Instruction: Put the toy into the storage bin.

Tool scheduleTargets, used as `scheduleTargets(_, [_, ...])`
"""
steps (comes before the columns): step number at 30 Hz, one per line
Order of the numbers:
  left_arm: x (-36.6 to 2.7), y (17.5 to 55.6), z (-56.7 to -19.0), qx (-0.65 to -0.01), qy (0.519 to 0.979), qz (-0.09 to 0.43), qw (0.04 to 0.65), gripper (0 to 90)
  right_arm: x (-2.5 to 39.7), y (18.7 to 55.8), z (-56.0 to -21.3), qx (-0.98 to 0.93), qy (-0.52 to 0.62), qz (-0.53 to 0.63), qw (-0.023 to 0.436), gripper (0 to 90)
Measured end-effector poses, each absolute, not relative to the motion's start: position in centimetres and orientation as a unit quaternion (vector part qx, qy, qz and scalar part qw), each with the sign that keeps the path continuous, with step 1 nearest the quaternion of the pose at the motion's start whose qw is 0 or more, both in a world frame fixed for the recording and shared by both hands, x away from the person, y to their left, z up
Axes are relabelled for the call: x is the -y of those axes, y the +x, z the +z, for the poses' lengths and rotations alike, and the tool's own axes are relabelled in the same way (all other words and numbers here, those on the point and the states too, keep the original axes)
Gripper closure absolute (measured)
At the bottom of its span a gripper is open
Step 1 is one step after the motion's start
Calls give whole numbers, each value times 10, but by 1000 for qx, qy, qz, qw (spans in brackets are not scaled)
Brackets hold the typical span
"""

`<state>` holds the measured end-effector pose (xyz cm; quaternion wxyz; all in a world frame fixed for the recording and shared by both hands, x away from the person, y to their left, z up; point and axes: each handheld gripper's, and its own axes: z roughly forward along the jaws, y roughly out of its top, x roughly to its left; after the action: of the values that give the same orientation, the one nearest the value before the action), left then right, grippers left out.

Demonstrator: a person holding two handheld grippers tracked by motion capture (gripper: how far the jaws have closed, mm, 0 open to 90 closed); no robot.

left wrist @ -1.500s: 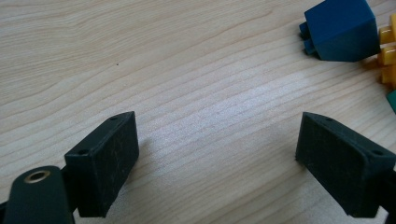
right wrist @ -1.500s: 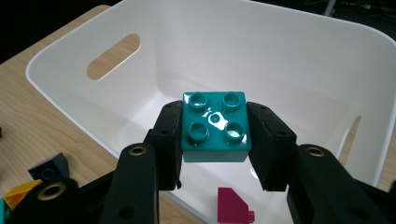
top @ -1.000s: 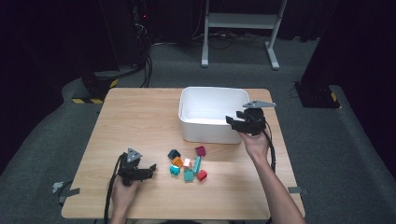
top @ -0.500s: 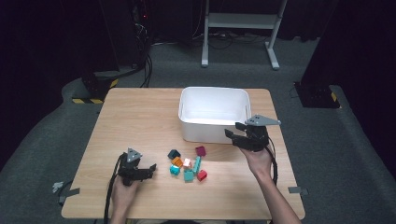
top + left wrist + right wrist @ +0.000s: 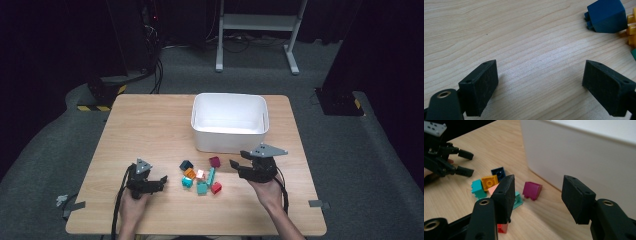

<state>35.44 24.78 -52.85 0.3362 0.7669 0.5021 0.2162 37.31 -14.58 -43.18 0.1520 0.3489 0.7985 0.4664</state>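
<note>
**Seven or so blocks wait on the table, none seen in the tub**

Nearest you, your left gripper (image 5: 161, 181) rests low on the pale wooden table (image 5: 150, 125) with its jaws spread wide and nothing between them; in the left gripper view they frame bare wood, with the dark blue plastic block (image 5: 606, 15) ahead and to one side. Your right gripper (image 5: 235, 166) hangs just right of the pile, its jaws also apart and empty, pointed toward the blocks.

Between the two grippers lies the cluster of small plastic building blocks: a red block (image 5: 216, 188) closest to you, a teal block (image 5: 187, 182), an orange-yellow studded block (image 5: 489, 181), a pale pink piece (image 5: 200, 174) and a long teal-green piece (image 5: 211, 175) packed close together. A magenta block (image 5: 532, 190) sits slightly apart at the far edge, nearest the container and just ahead of your right jaws.

Beyond them stands the white rectangular plastic tub (image 5: 229, 137). What shows of its floor looks bare, though the near wall hides part of it.

Judging by this, you have the whole sorting job ahead of you: no block is gripped and every visible one needs carrying into the tub. The magenta block looks like the easiest first pick for your right hand.
</note>
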Motion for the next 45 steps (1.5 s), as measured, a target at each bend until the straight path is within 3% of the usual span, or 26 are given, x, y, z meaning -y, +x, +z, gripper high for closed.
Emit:
scheduleTargets(14, [-248,354,-529,-502,767,216,336,130,117,351,-482,-821,343,446,96,437])
scheduleTargets(36, [-248,354,-529,-502,767,216,336,130,91,349,-514,-841,338,418,64,436])
scheduleTargets(43, [-248,354,-529,-502,767,216,336,130,89,350,-519,-844,337,411,67,476])
scheduleTargets(45, [-248,354,-529,-502,767,216,336,130,88,349,-519,-848,333,406,72,523])
